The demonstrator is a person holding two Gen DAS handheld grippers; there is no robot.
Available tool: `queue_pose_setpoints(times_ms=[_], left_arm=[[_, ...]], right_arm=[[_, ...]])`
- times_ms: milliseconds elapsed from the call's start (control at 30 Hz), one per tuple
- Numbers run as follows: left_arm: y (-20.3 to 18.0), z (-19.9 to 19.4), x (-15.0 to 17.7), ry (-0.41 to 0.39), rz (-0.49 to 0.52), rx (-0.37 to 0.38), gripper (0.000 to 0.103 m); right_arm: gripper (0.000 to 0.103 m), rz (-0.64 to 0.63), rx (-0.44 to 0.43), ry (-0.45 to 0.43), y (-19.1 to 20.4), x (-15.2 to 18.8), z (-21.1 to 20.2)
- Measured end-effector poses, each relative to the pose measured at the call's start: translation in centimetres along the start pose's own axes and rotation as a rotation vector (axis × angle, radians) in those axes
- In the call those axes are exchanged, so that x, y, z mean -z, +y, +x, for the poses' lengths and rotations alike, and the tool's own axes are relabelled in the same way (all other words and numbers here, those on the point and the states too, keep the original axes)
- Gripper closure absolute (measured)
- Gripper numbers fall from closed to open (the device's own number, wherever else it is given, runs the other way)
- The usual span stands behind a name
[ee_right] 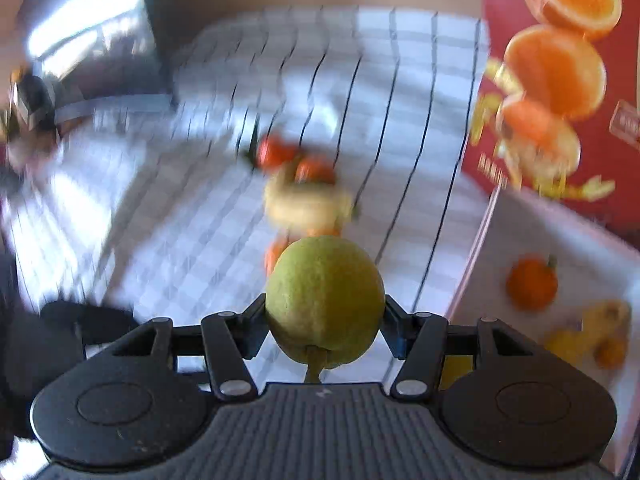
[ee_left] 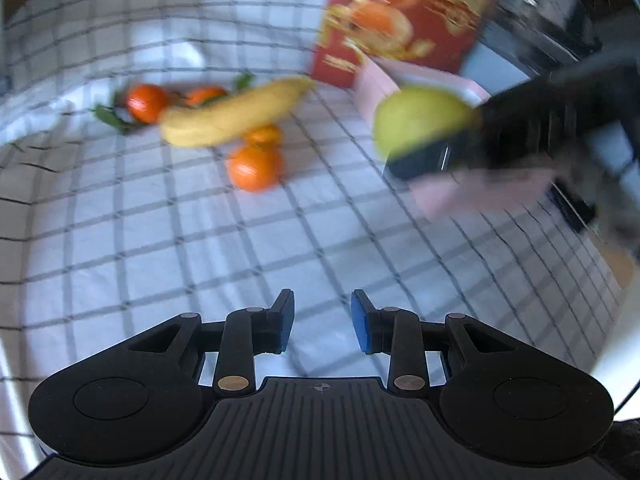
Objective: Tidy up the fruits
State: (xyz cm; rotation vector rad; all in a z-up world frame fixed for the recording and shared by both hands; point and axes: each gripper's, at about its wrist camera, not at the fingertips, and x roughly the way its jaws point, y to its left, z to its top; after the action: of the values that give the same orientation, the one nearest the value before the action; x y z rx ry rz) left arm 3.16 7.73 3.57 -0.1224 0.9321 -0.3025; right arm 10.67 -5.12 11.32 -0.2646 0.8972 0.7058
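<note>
- Nearest the left wrist lens, the left claw hangs released above the checked tablecloth, its blue pads apart with nothing between them.
- Ahead and to the left of this claw, two tangerines with green leaves lie on the table.
- Straight ahead, a banana lies across the cloth, touching the tangerines behind it; two more tangerines sit just in front of it.
- Ahead and to the right, a red carton printed with oranges stands upright behind a pale pink tray.
- Far right, the right claw crosses the view, clenched on a green pear.
- Right wrist view: the right claw grasps the green pear between both fingers, stem toward the lens, raised off the table.
- Right of that claw, the pale pink tray holds one tangerine and blurred yellow fruit.
</note>
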Motion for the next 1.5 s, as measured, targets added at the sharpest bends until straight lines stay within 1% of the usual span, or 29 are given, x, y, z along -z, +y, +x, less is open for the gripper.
queue_pose_setpoints(times_ms=[67, 167, 233, 300, 433, 567, 733, 933, 1133, 1267, 1300, 1333, 1367, 1400, 1500], left_arm=[[-0.7, 0.3, 0.4, 0.011, -0.003, 0.001, 0.068], [-0.6, 0.4, 0.6, 0.017, -0.043, -0.019, 0.068], [-0.2, 0.3, 0.6, 0.017, -0.084, -0.036, 0.068], [0.3, 0.0, 0.6, 0.016, -0.118, -0.051, 0.068], [0.7, -0.4, 0.7, 0.018, -0.154, -0.056, 0.068], [0.1, -0.5, 0.6, 0.022, -0.144, -0.058, 0.068], [-1.0, -0.1, 0.3, 0.02, -0.136, -0.039, 0.068], [-1.4, 0.2, -0.1, 0.015, -0.136, -0.033, 0.068], [-2.0, 0.3, -0.7, 0.002, -0.117, -0.017, 0.068], [-2.2, 0.5, -1.1, -0.007, -0.11, -0.014, 0.068], [-2.2, 0.4, -1.2, -0.008, -0.111, -0.017, 0.068], [-2.1, 0.4, -1.2, -0.011, -0.112, -0.02, 0.068], [-2.1, 0.2, -1.3, -0.015, -0.112, -0.023, 0.068], [-2.0, 0.1, -1.4, -0.017, -0.11, -0.025, 0.068], [-1.6, -0.3, -1.4, -0.026, -0.118, -0.036, 0.068]], right_arm=[[0.046, -0.047, 0.018, 0.035, 1.2, 2.3, 0.6], [0.046, -0.071, 0.02, 0.085, 2.0, 5.4, 1.7], [0.046, -0.096, 0.05, 0.091, 2.4, 6.9, 2.2], [0.046, -0.111, 0.07, 0.078, 2.7, 8.2, 2.1], [0.046, -0.098, 0.056, 0.06, 2.6, 9.3, 2.2], [0.046, -0.107, 0.065, 0.026, 2.7, 10.2, 2.0], [0.046, -0.112, 0.073, -0.012, 2.8, 11.1, 1.9], [0.046, -0.168, 0.122, -0.028, 3.3, 12.9, 1.4], [0.046, -0.103, 0.128, -0.014, 1.8, 14.4, 0.1], [0.046, -0.05, 0.119, -0.027, 1.0, 15.1, -0.4], [0.047, -0.038, 0.123, -0.04, 1.0, 15.0, -0.4], [0.05, -0.038, 0.122, -0.043, 1.1, 15.0, -0.3], [0.062, -0.043, 0.114, -0.057, 1.3, 15.0, -0.3], [0.067, -0.041, 0.103, -0.064, 1.5, 14.9, -0.3], [0.067, -0.032, 0.107, -0.093, 2.0, 14.4, -0.7]])
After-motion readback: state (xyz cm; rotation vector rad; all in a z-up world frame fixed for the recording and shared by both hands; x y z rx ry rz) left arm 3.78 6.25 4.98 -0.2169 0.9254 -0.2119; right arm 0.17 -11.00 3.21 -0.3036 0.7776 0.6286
